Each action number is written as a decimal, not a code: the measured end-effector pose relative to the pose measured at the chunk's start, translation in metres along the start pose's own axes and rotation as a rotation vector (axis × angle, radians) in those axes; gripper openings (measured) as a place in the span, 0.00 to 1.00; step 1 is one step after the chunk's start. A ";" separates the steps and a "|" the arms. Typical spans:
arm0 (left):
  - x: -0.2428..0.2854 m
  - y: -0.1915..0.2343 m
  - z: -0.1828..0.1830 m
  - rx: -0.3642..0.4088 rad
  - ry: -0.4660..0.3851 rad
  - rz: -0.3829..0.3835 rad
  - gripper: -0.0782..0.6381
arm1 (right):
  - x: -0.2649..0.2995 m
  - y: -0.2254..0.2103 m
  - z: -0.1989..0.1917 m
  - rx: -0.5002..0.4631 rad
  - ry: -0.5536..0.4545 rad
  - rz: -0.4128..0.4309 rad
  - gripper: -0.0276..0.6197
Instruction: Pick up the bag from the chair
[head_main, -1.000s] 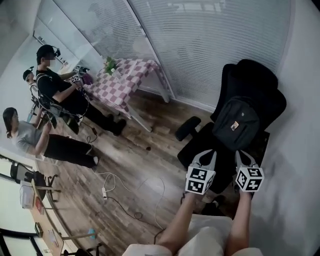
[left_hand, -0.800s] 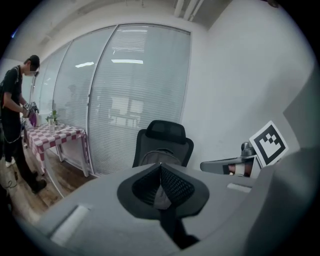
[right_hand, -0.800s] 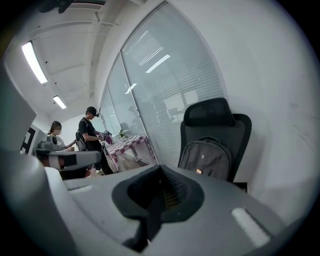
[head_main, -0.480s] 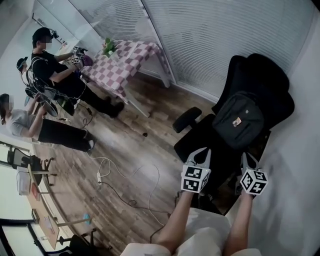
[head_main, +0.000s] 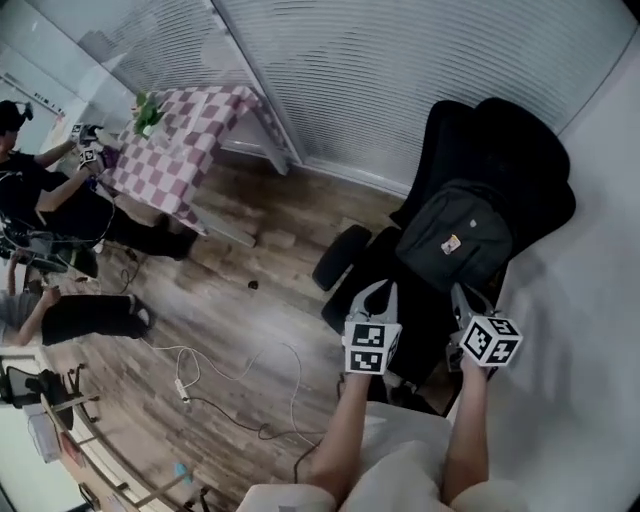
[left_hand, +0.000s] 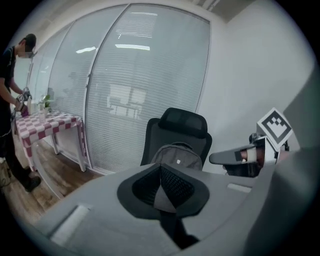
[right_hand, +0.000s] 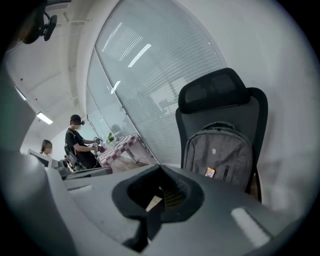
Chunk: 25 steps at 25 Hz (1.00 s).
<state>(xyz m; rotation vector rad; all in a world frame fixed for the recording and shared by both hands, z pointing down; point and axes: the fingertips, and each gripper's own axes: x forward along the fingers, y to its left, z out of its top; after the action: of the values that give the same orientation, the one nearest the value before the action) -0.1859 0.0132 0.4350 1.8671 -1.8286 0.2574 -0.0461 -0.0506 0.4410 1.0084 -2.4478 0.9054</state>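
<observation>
At the far left a person (head_main: 28, 190) in dark clothes stands at a checked table (head_main: 190, 120) on the wooden floor (head_main: 270, 250). Nearer the middle, the left gripper (head_main: 378, 290) is held out with its jaws pressed together and nothing between them, pointing toward the black office chair (head_main: 520, 150), where the grey bag (head_main: 455, 240) stands upright on the seat against the backrest. Just to the right, the right gripper (head_main: 465, 295) is likewise closed and empty, short of the bag and not touching it, beside the white wall (head_main: 590, 300).
</observation>
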 end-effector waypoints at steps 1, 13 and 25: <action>0.011 0.013 0.005 0.010 0.000 0.002 0.12 | 0.014 0.002 0.007 0.009 -0.007 -0.012 0.04; 0.141 -0.007 0.002 0.023 0.094 -0.153 0.12 | 0.009 -0.116 0.012 0.142 -0.029 -0.188 0.04; 0.263 -0.024 -0.054 0.107 0.212 -0.163 0.12 | 0.032 -0.288 -0.003 0.097 0.042 -0.230 0.05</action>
<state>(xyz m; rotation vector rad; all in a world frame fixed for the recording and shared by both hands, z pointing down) -0.1310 -0.1926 0.6000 1.9659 -1.5401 0.4836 0.1396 -0.2217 0.5830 1.2606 -2.2153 0.9630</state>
